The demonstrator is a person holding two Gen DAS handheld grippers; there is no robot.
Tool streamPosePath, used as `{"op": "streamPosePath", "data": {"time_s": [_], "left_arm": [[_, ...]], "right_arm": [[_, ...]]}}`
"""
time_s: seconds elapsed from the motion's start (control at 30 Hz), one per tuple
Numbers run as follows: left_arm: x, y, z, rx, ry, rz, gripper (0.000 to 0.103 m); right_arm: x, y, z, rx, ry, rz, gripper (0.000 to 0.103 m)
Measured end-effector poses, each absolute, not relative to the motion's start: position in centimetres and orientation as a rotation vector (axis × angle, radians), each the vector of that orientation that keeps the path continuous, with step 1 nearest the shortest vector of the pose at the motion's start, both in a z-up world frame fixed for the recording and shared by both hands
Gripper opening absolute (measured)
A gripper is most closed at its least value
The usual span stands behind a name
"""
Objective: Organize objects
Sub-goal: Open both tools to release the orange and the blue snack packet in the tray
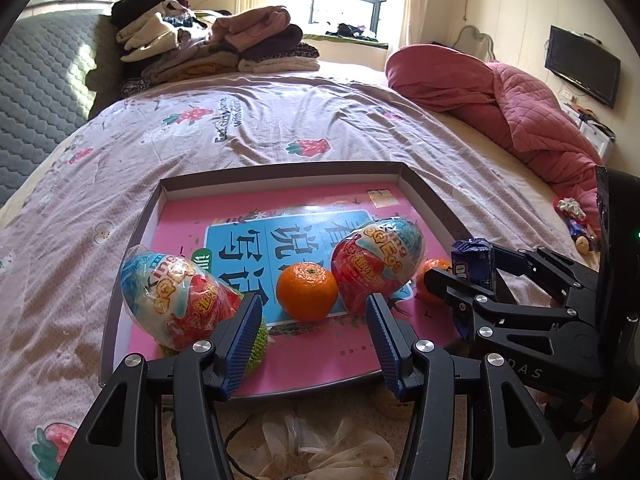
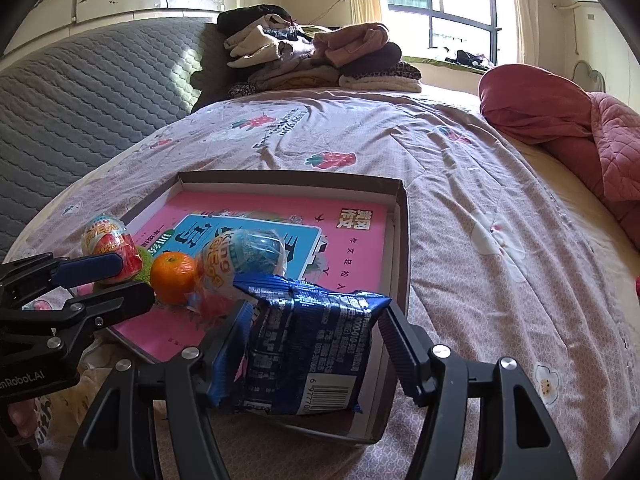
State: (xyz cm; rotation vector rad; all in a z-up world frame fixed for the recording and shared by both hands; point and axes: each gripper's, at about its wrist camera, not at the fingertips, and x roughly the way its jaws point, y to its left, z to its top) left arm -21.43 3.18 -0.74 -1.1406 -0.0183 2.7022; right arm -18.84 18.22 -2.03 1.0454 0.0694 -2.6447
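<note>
A shallow cardboard tray (image 1: 424,188) lined with a pink book lies on the bed. In it are two wrapped toy eggs (image 1: 176,300) (image 1: 378,266), an orange (image 1: 307,291) between them, a second orange (image 1: 434,276) at the right, and a green knitted thing (image 1: 258,342). My left gripper (image 1: 314,334) is open and empty, just short of the orange. My right gripper (image 2: 316,344) holds a blue snack packet (image 2: 308,344) over the tray's near right corner (image 2: 400,216); the jaws stand wide beside it. In the right wrist view the eggs (image 2: 112,246) (image 2: 244,258) and orange (image 2: 174,276) sit left.
The bed has a pink strawberry-print sheet (image 1: 280,120). Folded clothes (image 1: 208,44) pile at the far side, a red quilt (image 1: 500,92) lies at the right, a grey headboard (image 1: 44,80) at the left. Small toys (image 1: 576,220) lie near the quilt. A crumpled plastic bag (image 1: 328,444) lies under my left gripper.
</note>
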Motion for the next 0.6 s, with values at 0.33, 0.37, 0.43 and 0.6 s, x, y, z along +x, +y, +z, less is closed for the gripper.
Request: {"op": "streamPosePath", "data": {"time_s": [0.33, 0.37, 0.43, 0.6], "left_arm": [[-21.0, 3.2, -0.2, -1.131, -0.013, 2.710, 0.056], [-21.0, 3.2, -0.2, -1.130, -0.012, 2.711, 0.056], [-20.9, 3.2, 0.0, -1.126, -0.013, 2.713, 0.056], [-20.5, 3.2, 0.4, -1.115, -0.012, 2.718, 0.056]], "right_arm": [[-18.9, 18.9, -1.0, 1.009, 0.019, -2.672, 0.064], [-18.9, 18.9, -0.9, 1.011, 0.021, -2.676, 0.064], [-18.9, 19.0, -0.8, 1.003, 0.023, -2.687, 0.064], [-18.7, 19.3, -0.2, 0.979, 0.019, -2.689, 0.064]]}}
